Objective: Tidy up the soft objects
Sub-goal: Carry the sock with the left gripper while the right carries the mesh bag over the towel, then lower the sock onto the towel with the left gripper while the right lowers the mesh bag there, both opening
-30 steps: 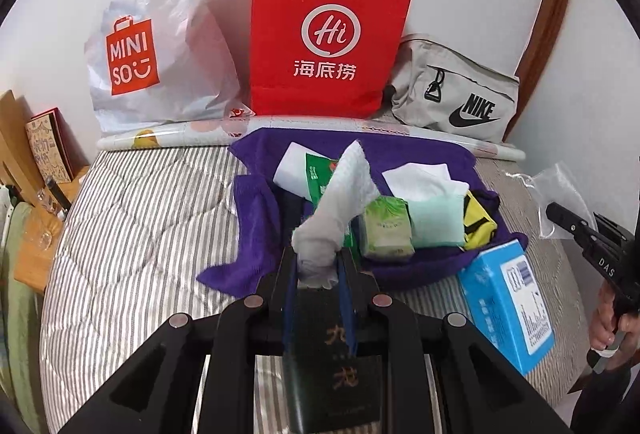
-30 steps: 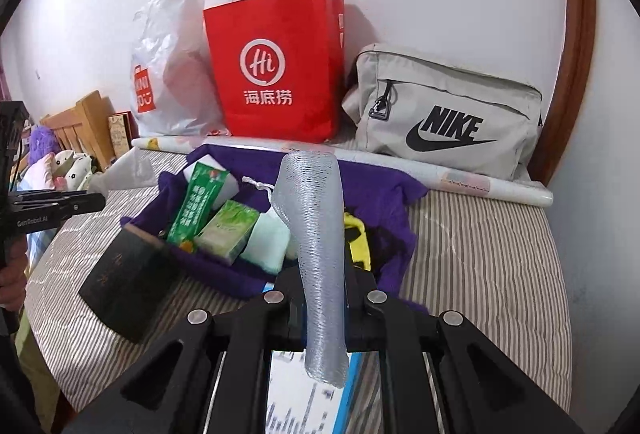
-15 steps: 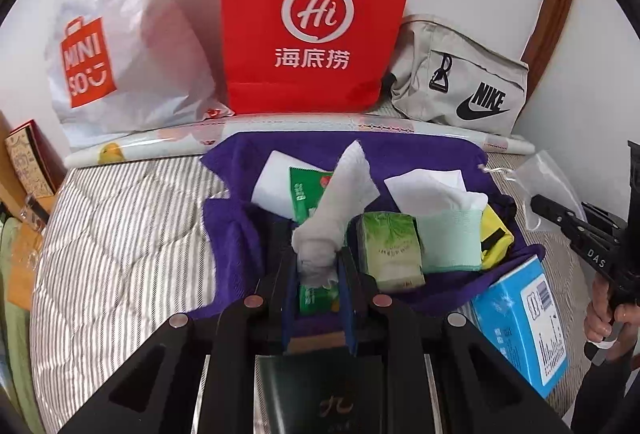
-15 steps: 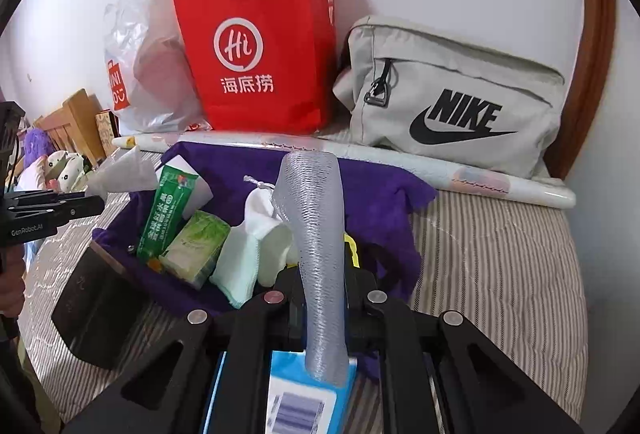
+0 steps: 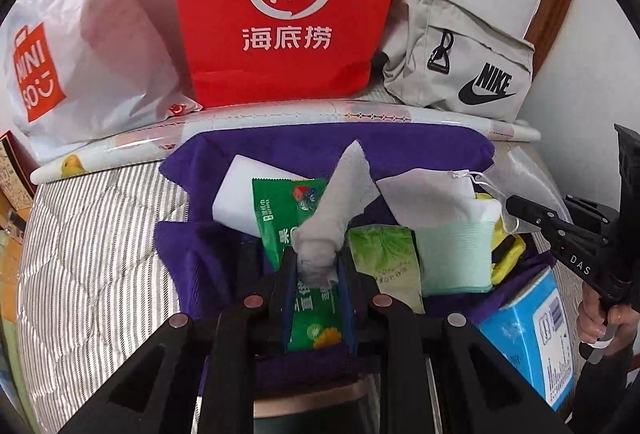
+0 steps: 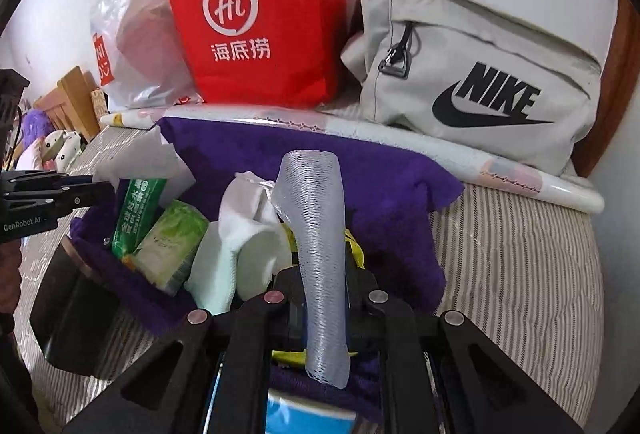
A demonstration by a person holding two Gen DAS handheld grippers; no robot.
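Note:
My left gripper [image 5: 318,268] is shut on a grey-white cloth [image 5: 344,189] that stands up from its jaws. It hangs low over the purple towel [image 5: 320,147], right above a green wipes packet [image 5: 280,213]. Beside that packet lie a green tissue pack [image 5: 384,258], a mint cloth [image 5: 452,254] and a white cloth [image 5: 424,197]. My right gripper [image 6: 320,274] is shut on a translucent mesh pouch [image 6: 316,218] above the towel [image 6: 380,173]. The right gripper [image 5: 514,203] shows at the right edge of the left wrist view, and the left gripper [image 6: 98,189] at the left edge of the right wrist view.
A red paper bag [image 5: 288,5], a white plastic shopping bag [image 5: 80,45] and a grey Nike bag [image 6: 472,73] stand along the wall behind a rolled poster [image 5: 280,113]. A blue box [image 5: 532,338] and a black box [image 6: 72,314] flank the towel on the striped bedspread [image 6: 520,254].
Both grippers have moved forward and down towards the purple towel, each still holding its piece. The black box has slid out of the left wrist view, under the gripper.

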